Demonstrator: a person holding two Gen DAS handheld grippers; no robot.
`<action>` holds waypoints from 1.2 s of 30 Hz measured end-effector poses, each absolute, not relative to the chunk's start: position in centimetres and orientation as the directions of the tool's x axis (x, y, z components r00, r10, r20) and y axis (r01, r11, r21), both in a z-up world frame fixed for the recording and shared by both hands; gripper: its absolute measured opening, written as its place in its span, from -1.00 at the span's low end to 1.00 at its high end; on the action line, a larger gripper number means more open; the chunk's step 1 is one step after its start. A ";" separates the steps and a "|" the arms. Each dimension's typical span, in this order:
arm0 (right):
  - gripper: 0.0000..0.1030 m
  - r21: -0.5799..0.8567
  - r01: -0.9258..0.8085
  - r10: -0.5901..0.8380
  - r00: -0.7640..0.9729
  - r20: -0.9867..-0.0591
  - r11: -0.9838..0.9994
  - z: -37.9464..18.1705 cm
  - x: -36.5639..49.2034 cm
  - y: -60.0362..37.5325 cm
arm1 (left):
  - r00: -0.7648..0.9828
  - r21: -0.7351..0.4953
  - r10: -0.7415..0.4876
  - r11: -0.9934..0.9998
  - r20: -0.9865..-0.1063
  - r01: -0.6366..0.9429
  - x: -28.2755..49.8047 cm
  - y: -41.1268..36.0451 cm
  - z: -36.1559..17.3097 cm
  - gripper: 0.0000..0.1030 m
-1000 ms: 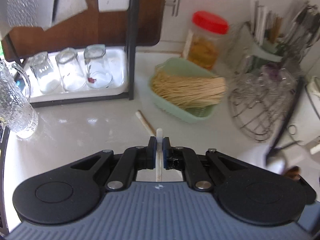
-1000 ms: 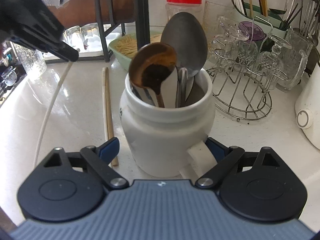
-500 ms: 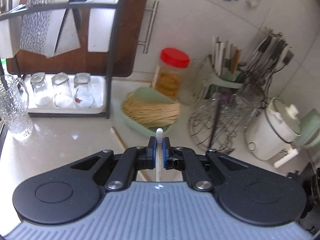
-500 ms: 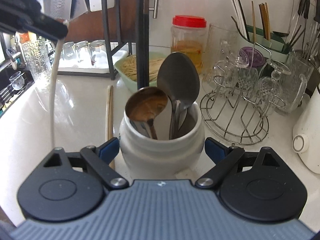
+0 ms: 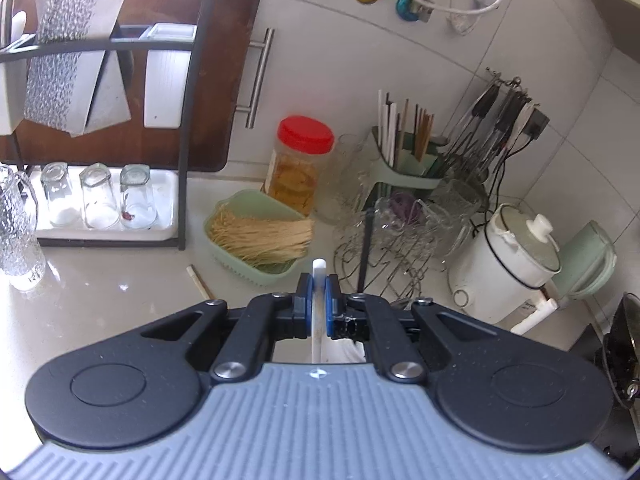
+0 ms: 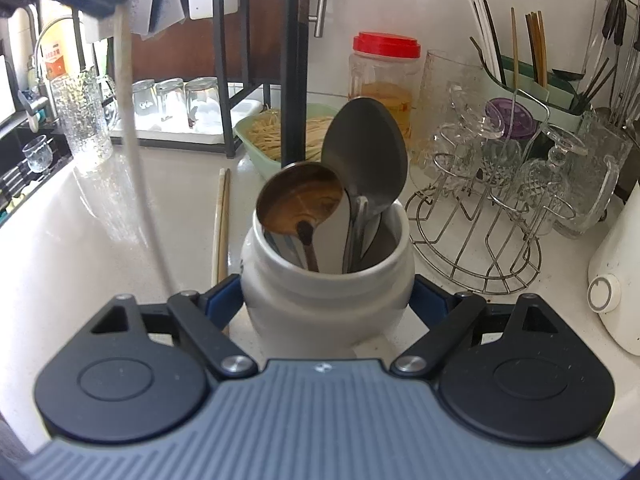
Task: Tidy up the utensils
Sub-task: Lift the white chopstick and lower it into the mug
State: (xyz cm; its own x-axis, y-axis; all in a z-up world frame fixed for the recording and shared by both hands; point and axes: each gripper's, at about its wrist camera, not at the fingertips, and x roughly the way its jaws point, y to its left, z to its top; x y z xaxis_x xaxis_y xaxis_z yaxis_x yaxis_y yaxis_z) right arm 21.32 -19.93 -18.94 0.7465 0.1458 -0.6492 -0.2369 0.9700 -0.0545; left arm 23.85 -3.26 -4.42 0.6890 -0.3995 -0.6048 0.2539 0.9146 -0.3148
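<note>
Bench [image 6: 72,240]: pale, glossy stone, so anything thin lying on it will likely slide rather than lift cleanly.
White ceramic crock [image 6: 326,288]: stands on the bench between the fingers of the right claw [image 6: 326,300]; judged heavy, rigid, glazed and slippery, and breakable if tipped. Its wide belly is the sensible place to grip, low down.
Right claw: spread wide, blue pads at either side of the crock's belly; whether they actually touch it cannot be told.
Spoons in the crock: a large steel spoon [image 6: 366,164] and a round ladle [image 6: 302,202] stand bowl-up, loose and top-heavy, likely to rattle or shift if the crock moves.
White chopstick [image 5: 319,304]: pinched near its upper end by the left claw [image 5: 319,308], hanging well above the bench; the right view shows its long shaft [image 6: 136,152] dangling left of the crock. Light, stiff, smooth, so it may swing or slip; a grip nearer mid-length would steady it.
Left claw: closed narrowly on the chopstick.
Wooden chopsticks [image 6: 221,216]: lying flat on the bench just left of the crock, light and thin; best taken at one end.
</note>
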 end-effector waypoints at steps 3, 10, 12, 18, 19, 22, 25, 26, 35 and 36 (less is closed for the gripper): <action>0.75 -0.052 -0.234 0.145 0.745 -0.651 0.971 -18.9 21.4 -19.9 | 0.700 -0.308 -0.406 0.912 -0.588 0.270 23.6 -3.4 -3.5 -0.87; 0.75 -0.051 -0.223 0.138 0.751 -0.645 0.974 -19.0 21.2 -19.8 | 0.721 -0.298 -0.418 0.907 -0.552 0.298 23.2 -3.3 -0.9 -0.87; 0.75 -0.051 -0.218 0.135 0.753 -0.644 0.975 -19.0 21.1 -19.8 | 0.727 -0.293 -0.425 0.904 -0.540 0.311 23.1 -3.2 0.1 -0.87; 0.75 -0.051 -0.215 0.132 0.754 -0.643 0.975 -18.9 21.0 -19.8 | 0.752 -0.261 -0.440 0.898 -0.490 0.355 22.8 -3.2 3.4 -0.87; 0.75 -0.051 -0.213 0.131 0.755 -0.643 0.976 -18.9 21.0 -19.8 | 0.756 -0.254 -0.442 0.897 -0.482 0.363 22.8 -3.3 3.9 -0.87; 0.75 -0.051 -0.210 0.129 0.755 -0.643 0.976 -18.9 21.1 -19.8 | 0.761 -0.239 -0.454 0.891 -0.463 0.386 22.7 -3.5 5.2 -0.87; 0.75 -0.052 -0.212 0.130 0.756 -0.641 0.976 -19.0 21.0 -19.8 | 0.759 -0.221 -0.466 0.885 -0.455 0.410 22.7 -3.8 6.1 -0.87; 0.75 -0.051 -0.212 0.130 0.757 -0.641 0.976 -19.0 21.0 -19.8 | 0.758 -0.219 -0.469 0.883 -0.453 0.415 22.7 -3.9 6.2 -0.87; 0.75 -0.051 -0.211 0.131 0.758 -0.640 0.976 -19.0 21.0 -19.8 | 0.758 -0.202 -0.482 0.875 -0.440 0.439 23.6 -5.2 6.9 -0.87; 0.75 -0.051 -0.211 0.131 0.758 -0.639 0.976 -19.0 21.0 -19.8 | 0.757 -0.198 -0.480 0.876 -0.444 0.440 23.8 -5.4 6.8 -0.87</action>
